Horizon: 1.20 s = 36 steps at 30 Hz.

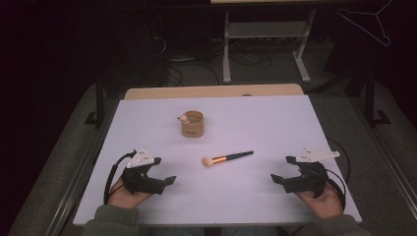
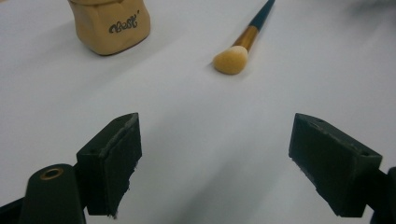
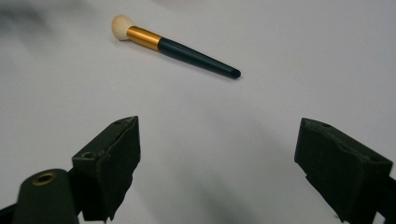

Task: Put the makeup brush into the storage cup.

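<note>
My left hand-held gripper (image 1: pixel 160 172) rests at the bench's (image 1: pixel 275 123) near-left corner, jaws wide apart with nothing between them. At its one o'clock stands the small tan cup (image 1: pixel 192 124); seen from the left gripper view, that cup (image 2: pixel 112 25) is upright with script lettering on its side. The makeup brush (image 1: pixel 227 158) lies flat at bench centre, bristle head pointing to eight o'clock, handle to two. My right hand-held gripper (image 1: pixel 285 169) sits near-right, jaws likewise spread and empty. I judge the brush goes into the cup, so I'd close squarely across the dark handle (image 3: pixel 198 57), not the soft head, and keep it level while lifting.
</note>
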{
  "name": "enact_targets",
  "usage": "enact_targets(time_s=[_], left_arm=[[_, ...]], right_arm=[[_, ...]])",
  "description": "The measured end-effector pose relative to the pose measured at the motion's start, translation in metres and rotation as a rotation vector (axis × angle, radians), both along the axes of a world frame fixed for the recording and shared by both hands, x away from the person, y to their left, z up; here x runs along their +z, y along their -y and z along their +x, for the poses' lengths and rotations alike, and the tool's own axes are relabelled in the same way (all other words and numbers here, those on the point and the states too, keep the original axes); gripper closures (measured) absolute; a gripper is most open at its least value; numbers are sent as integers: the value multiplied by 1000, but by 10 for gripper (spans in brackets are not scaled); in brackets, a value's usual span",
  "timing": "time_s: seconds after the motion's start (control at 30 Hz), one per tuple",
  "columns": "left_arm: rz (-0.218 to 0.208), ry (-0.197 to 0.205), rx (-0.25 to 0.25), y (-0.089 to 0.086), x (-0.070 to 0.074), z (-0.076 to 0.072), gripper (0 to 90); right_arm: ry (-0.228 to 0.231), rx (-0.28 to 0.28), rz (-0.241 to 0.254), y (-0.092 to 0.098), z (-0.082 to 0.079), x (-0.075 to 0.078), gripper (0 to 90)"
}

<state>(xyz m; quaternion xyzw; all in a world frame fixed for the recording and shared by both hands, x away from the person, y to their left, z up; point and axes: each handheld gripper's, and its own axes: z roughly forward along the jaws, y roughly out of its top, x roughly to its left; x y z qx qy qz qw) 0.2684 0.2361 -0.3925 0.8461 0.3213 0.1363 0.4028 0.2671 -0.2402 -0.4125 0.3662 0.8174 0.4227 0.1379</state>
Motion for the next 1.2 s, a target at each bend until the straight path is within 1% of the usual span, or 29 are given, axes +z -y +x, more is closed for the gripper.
enact_targets(time_s=[0.07, 0.1, 0.13, 0.17, 0.27, 0.3, 0.33, 0.37, 0.43, 0.47, 0.53, 0.57, 0.63, 0.7, 0.73, 0.77, 0.8, 0.87, 0.93, 1.0, 1.03, 1.1, 1.13, 1.2], left_arm=[[1, -3, 1, 0, 0, 0, 168], [10, 1, -5, 0, 0, 0, 168], [9, 0, -5, 0, 0, 0, 168], [11, 1, -7, 0, 0, 0, 169], [11, 1, -8, 0, 0, 0, 169], [8, -1, -6, 0, -1, 0, 169], [-6, -1, 0, 1, -1, 0, 169], [11, 3, -12, 1, -1, 1, 169], [10, 1, -11, 2, -2, 1, 170], [14, 2, -15, 2, -2, 1, 170], [-3, -1, -6, 4, -3, 0, 171], [-3, -1, -7, 4, -3, 0, 171], [-3, -1, -7, 4, -3, 0, 172], [-2, -1, -8, 4, -3, 1, 172], [7, -3, -12, 3, -2, 1, 172], [5, -3, -12, 3, -3, 1, 172], [2, -4, -8, 4, -3, 1, 172], [4, 2, -11, 4, -2, 2, 172], [4, 3, -12, 4, -2, 2, 172], [5, 4, -14, 4, -2, 2, 173], [5, 3, -13, 4, -2, 2, 173], [1, 5, -12, 5, -2, 2, 173], [-11, 3, -7, 6, -2, 2, 173], [-4, 4, -12, 5, -2, 3, 173]], right_arm=[[2, 0, -7, -1, 1, 1, 134], [-2, 0, -9, -1, 1, 1, 134], [-2, 0, -9, -1, 1, 1, 134], [-12, 1, -8, 0, 3, 1, 134], [-11, 4, -10, 0, 5, 1, 134], [-17, 4, -11, 0, 6, 2, 134], [-11, 10, -19, 0, 9, 3, 134], [-18, 7, -14, 0, 11, 4, 134], [-15, 12, -16, 0, 13, 5, 134], [-19, 19, -20, -1, 15, 8, 135], [-23, 22, -36, -3, 18, 9, 135], [-30, 24, -36, -3, 19, 11, 135], [-27, 27, -40, -4, 21, 11, 135], [-33, 34, -48, -6, 24, 14, 135], [-33, 34, -48, -6, 24, 14, 135], [-36, 41, -56, -7, 26, 16, 135], [-36, 41, -56, -7, 26, 16, 135], [-29, 54, -72, -10, 31, 21, 135], [-32, 56, -73, -11, 32, 23, 135], [-38, 64, -89, -14, 36, 27, 134], [-39, 68, -87, -15, 38, 27, 134], [-55, 71, -102, -17, 41, 30, 134], [-52, 78, -107, -18, 43, 30, 134], [-47, 93, -123, -21, 48, 33, 134]])
